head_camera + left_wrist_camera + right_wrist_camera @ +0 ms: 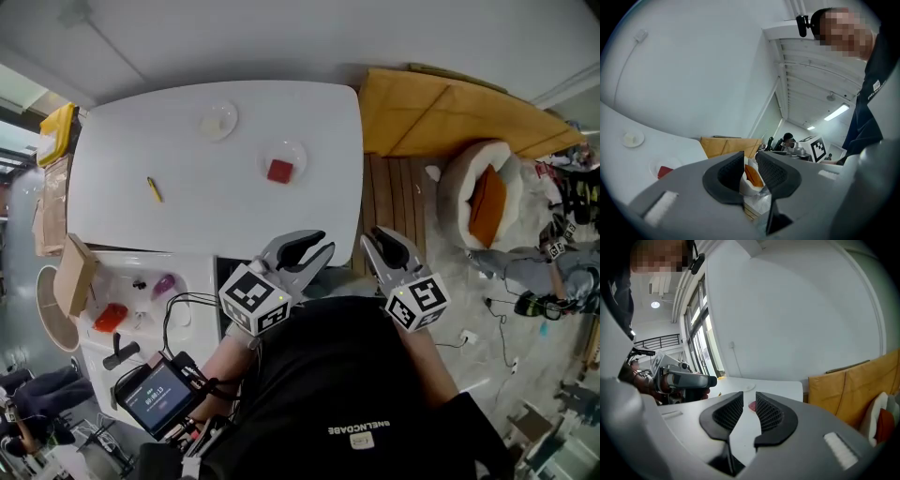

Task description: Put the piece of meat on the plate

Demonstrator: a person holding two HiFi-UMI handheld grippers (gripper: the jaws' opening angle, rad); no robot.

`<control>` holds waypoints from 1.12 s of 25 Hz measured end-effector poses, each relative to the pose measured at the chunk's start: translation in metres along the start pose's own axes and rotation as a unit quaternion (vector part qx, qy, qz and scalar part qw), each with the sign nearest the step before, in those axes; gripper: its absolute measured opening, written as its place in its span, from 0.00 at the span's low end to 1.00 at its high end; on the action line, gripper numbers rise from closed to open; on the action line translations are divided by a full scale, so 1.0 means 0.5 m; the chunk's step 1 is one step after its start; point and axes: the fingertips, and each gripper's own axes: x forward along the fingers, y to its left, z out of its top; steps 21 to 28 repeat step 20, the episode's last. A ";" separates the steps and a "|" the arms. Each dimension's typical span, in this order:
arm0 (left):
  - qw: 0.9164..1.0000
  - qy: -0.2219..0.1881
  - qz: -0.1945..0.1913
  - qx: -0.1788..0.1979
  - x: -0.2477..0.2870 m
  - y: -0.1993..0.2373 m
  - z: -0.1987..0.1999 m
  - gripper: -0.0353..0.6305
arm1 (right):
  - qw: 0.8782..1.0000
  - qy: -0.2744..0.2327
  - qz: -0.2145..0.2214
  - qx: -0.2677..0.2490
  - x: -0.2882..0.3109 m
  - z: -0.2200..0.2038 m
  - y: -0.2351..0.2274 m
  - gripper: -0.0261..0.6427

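Red and square, the piece of meat lies flat in the middle of a small clear plate on a white surface. A second small plate sits to the left of that plate and farther from the person, and a yellow pencil lies well to its left and nearer. Both grippers hang well short of the plate, past the surface's near edge and close to the person's body. The left gripper and the right gripper each have their jaws drawn in to a narrow slit with nothing between them.

The scene fits two stages. The meat may have been delivered to its dish, or it may be waiting on one plate to go to the other. Either way, good work here likely means keeping both grippers off the plate's rim, since so light a dish looks easy to nudge.

What rests on the second plate is pale and too small to name. The left gripper view catches only a red sliver of the meat beside that gripper's own body. The right gripper view shows it as a pink speck through the jaw gap. Marker cubes hide the person's hands.
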 end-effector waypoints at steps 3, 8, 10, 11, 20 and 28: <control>1.000 0.001 0.002 -0.002 0.001 0.000 -0.004 0.20 | 1.000 0.000 0.003 0.007 0.000 -0.004 -0.003 0.17; 1.000 -0.006 0.008 -0.008 -0.006 0.010 -0.004 0.18 | 1.000 0.007 0.014 0.012 0.017 -0.019 0.002 0.17; 1.000 -0.005 0.012 -0.009 -0.009 0.012 -0.008 0.18 | 1.000 0.008 0.016 0.013 0.021 -0.022 0.002 0.17; 1.000 -0.003 0.014 -0.009 -0.010 0.013 -0.011 0.18 | 1.000 0.008 0.017 0.013 0.023 -0.022 0.002 0.17; 1.000 -0.001 0.025 -0.018 -0.015 0.017 -0.022 0.20 | 1.000 0.012 0.021 0.009 0.026 -0.028 0.000 0.17; 1.000 -0.001 0.025 -0.018 -0.015 0.017 -0.022 0.20 | 1.000 0.012 0.021 0.009 0.026 -0.028 0.000 0.17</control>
